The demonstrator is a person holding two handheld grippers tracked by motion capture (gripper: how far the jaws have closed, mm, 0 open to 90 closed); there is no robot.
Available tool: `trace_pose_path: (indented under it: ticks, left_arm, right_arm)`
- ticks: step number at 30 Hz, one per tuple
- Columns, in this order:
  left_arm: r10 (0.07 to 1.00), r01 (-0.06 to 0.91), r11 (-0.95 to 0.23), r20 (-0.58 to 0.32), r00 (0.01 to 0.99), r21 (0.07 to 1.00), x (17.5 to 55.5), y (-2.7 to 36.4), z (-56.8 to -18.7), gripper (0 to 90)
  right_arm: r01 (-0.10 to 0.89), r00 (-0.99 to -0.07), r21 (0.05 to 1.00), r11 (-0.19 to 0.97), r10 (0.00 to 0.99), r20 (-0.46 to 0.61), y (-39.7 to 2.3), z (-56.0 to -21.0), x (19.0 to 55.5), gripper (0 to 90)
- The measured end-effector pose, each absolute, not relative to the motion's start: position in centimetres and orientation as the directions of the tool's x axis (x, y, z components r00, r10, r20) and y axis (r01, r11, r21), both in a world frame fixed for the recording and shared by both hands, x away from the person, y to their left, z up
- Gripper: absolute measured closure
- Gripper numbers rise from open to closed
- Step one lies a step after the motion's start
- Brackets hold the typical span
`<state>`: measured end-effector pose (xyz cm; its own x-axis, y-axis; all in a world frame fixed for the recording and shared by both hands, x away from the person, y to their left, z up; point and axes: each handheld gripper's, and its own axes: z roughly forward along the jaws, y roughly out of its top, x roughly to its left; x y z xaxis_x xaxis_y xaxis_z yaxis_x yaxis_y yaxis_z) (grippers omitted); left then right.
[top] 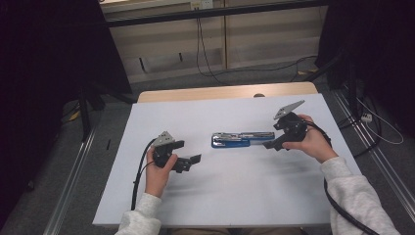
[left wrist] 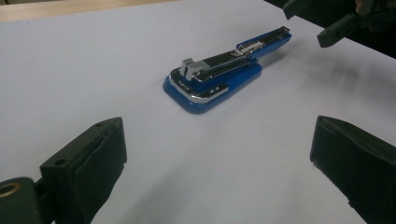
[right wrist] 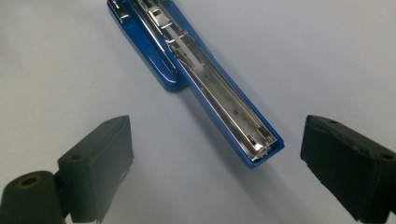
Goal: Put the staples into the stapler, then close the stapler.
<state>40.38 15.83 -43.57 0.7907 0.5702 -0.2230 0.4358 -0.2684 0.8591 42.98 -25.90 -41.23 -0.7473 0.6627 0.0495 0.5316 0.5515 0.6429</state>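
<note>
A blue stapler (top: 237,140) lies swung open on the white table top (top: 220,186), its metal staple channel facing up (right wrist: 205,79). My left gripper (top: 188,156) stands open a short way to the stapler's left, aimed at its blue base (left wrist: 212,81), with nothing between the jaws. My right gripper (top: 274,141) is open just beyond the stapler's right end, and the tip of the channel (right wrist: 261,149) lies between and ahead of its jaws without touching them. The right gripper's jaws show far off in the left gripper view (left wrist: 334,21).
The white table top ends at a wooden strip (top: 225,92) at the back. Black cables (top: 139,171) trail from both grippers toward the near edge. Beyond the table are floor cables (top: 205,54) and metal floor rails (top: 73,181).
</note>
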Motion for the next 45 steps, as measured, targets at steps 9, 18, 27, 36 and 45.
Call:
trace_pose_path:
  ticks: [9,18,27,36,45]
  left_arm:
    - [0.58,0.428,-0.282,-0.202,0.789,0.859,41.6,14.1,-43.7,3.4]
    - [0.63,0.461,-0.267,-0.209,0.748,0.846,43.1,12.7,-43.7,5.1]
    - [0.699,0.498,-0.292,-0.174,0.694,0.816,44.4,11.7,-44.6,48.8]
    - [0.718,0.563,-0.336,-0.181,0.672,0.755,46.0,9.5,-46.1,89.7]
    - [0.705,0.569,-0.359,-0.185,0.685,0.739,46.5,8.5,-46.7,90.0]
  right_arm:
    - [0.555,-0.712,0.667,0.497,0.699,0.071,-27.5,-41.5,41.8,8.0]
    - [0.571,-0.677,0.677,0.464,0.733,0.068,-28.8,-41.7,40.9,7.9]
    - [0.58,-0.632,0.701,0.415,0.772,0.066,-30.0,-41.9,40.2,25.1]
    - [0.629,-0.591,0.666,0.401,0.804,0.074,-30.0,-43.8,40.4,84.2]
    - [0.634,-0.598,0.645,0.427,0.8,0.059,-28.3,-45.2,41.9,90.0]
